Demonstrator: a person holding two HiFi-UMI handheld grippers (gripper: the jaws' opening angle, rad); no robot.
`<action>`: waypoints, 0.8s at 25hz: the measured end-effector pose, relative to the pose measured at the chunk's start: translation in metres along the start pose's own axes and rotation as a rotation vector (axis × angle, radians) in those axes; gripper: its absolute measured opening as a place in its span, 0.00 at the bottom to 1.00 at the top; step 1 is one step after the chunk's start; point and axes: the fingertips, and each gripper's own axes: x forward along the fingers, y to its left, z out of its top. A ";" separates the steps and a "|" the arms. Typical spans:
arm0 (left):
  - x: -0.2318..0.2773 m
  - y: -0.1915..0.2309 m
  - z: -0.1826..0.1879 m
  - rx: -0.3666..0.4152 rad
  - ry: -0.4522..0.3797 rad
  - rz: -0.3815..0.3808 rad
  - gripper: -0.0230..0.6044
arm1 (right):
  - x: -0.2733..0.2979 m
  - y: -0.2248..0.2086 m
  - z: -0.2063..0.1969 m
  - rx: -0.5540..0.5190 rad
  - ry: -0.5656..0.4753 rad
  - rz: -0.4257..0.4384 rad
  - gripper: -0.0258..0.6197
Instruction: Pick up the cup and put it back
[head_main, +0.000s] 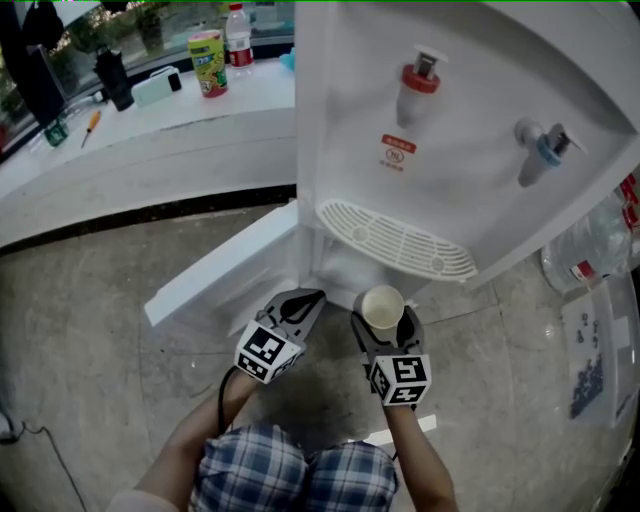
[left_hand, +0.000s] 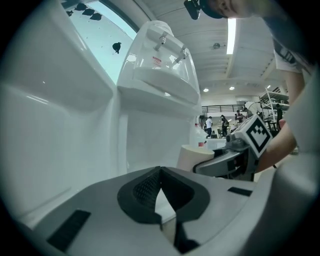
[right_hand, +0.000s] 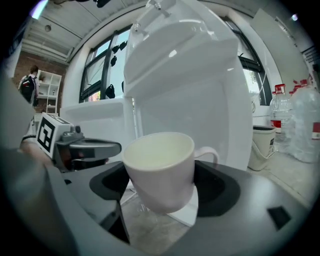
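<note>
Head view, left to right. On the white worktop (head_main: 150, 120) along the window, a green can (head_main: 208, 62) and a red-capped bottle (head_main: 238, 38) stand close together near its right end, beside the water dispenser (head_main: 470, 130). Below them the dispenser's lower door (head_main: 215, 270) hangs open over the stone floor (head_main: 90, 330). The left gripper (head_main: 308, 296) points into the open lower compartment, nearly level. Its jaws are closed tip to tip with nothing between them, as the left gripper view confirms. Its marker cube (head_main: 266, 351) sits nearest the person, with the forearm reaching in from the lower edge above a plaid garment (head_main: 290, 470). Just to its right, apart from it, the right gripper (head_main: 383, 322) clamps a cream cup (head_main: 382, 306), one jaw on each side of the cup wall. The cup sits at the jaw tips, mouth upward and empty. In the right gripper view it leans slightly, its handle (right_hand: 207, 152) turned away from the gripper and to the right, and floor shows beneath its base. The cup lies just in front of the front edge of the drip grille (head_main: 395, 240), below the red tap (head_main: 418, 82). The right marker cube (head_main: 401, 379) faces up, and the hand behind it points the gripper slightly downward. The blue tap (head_main: 545, 150) stands farther right. Clear plastic bottles (head_main: 590, 250) rest on the floor at the right edge.
</note>
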 end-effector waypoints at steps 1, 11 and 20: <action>0.001 -0.001 0.000 0.002 0.000 -0.002 0.08 | -0.010 0.001 0.003 0.000 -0.006 0.007 0.68; 0.003 -0.003 -0.001 0.006 0.009 -0.005 0.08 | -0.065 0.007 0.018 -0.044 -0.038 0.035 0.68; 0.001 -0.001 -0.002 0.010 0.015 0.001 0.08 | -0.037 0.002 0.012 -0.040 -0.041 0.038 0.68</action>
